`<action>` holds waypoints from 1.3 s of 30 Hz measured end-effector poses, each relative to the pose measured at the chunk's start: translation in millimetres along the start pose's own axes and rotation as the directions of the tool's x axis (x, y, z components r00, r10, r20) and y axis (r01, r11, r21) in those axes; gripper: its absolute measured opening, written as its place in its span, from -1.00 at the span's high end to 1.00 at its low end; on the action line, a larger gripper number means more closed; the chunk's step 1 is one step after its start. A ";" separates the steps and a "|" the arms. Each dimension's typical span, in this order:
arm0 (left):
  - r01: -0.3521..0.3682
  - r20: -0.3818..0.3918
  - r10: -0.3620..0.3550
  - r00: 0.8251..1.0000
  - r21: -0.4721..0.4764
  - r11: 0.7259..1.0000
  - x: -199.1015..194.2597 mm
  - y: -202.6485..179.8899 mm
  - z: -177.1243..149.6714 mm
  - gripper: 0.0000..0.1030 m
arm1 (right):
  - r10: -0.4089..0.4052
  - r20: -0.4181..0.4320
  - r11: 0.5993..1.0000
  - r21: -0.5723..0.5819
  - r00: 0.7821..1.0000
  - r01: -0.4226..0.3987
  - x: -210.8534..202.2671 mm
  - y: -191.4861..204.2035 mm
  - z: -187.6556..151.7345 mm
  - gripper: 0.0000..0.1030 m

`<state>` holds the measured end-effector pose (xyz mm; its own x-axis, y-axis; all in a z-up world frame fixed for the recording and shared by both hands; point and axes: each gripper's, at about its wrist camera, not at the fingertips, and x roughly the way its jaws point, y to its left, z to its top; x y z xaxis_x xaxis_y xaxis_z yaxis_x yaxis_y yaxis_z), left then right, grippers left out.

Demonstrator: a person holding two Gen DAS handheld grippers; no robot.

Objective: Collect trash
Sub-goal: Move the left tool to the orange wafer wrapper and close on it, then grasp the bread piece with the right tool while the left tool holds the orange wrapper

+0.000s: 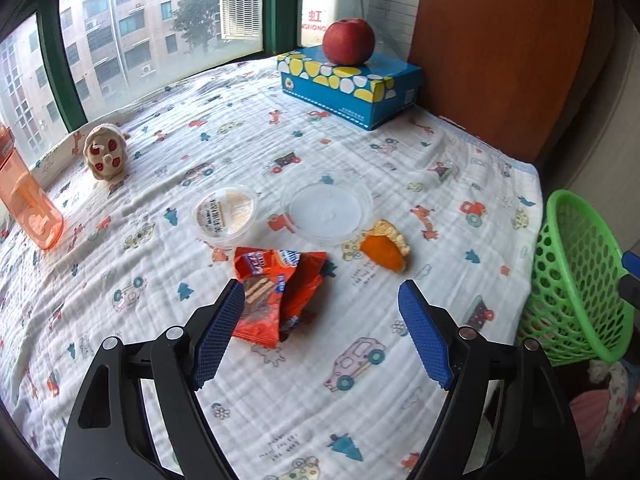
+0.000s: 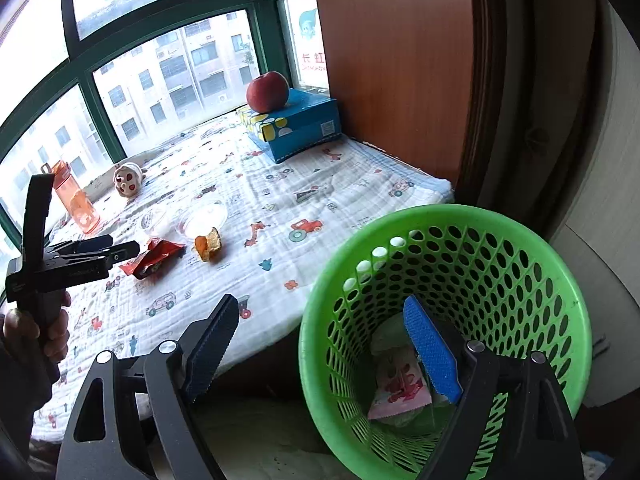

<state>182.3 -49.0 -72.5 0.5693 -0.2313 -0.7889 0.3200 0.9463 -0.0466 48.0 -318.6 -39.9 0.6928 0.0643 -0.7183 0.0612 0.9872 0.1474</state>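
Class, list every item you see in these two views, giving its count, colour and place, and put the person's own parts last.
apple: one, red, on the box
box: one, blue with yellow and white spots, far corner of the cloth
cloth: one, white with cartoon cars, covers the surface
figurine: one, cream with red spots, by the window
bottle: one, orange, left edge
tub: one, clear with a label, mid-cloth
lid: one, clear, right of the tub
peel: one, orange, beside the lid
wrapper: one, red, ahead of the left tool
basket: one, green, off the cloth's right edge, with pink packet inside
left tool: open
right tool: open, at the basket
hand: holds the left tool
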 end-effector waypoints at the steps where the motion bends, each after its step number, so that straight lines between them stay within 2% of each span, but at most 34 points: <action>1: 0.004 -0.007 -0.004 1.000 -0.004 1.000 4.0 7.2 -0.4 -0.59 | 0.004 -0.003 1.000 -0.005 1.000 -0.004 2.1 3.7 1.1 -0.58; 6: -0.007 -0.046 0.006 0.999 -0.012 1.000 23.3 28.6 -3.6 -0.64 | 0.022 -0.018 0.999 -0.029 1.000 -0.022 14.2 21.1 6.4 -0.58; 14: 0.007 -0.092 -0.009 0.996 -0.015 1.000 45.0 40.6 -9.1 -0.64 | 0.052 -0.052 0.997 -0.058 0.997 -0.055 36.8 45.8 12.5 -0.58; 29: 0.040 -0.107 -0.041 0.993 -0.010 0.999 63.1 47.4 -19.1 -0.63 | 0.077 -0.100 0.992 -0.097 0.992 -0.086 65.8 74.0 16.5 -0.58; 31: 0.037 -0.103 -0.038 0.994 -0.010 0.999 63.8 47.9 -19.2 -0.53 | 0.078 -0.104 0.991 -0.101 0.992 -0.088 68.5 76.1 16.8 -0.58; 35: 0.026 -0.091 -0.025 0.996 0.006 1.000 62.9 47.2 -20.4 -0.21 | 0.081 -0.109 0.990 -0.109 0.991 -0.093 73.9 79.1 18.3 -0.58; 39: 0.020 -0.069 -0.020 0.997 0.008 1.000 55.6 48.4 -22.3 -0.16 | 0.084 -0.116 0.989 -0.112 0.990 -0.097 81.2 82.7 19.8 -0.58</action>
<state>212.5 -11.0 -132.2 0.5090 -0.2335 -0.8285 0.3372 0.9397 -0.0577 123.5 -234.7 -72.5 0.6071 0.1631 -0.7777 -0.0868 0.9865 0.1391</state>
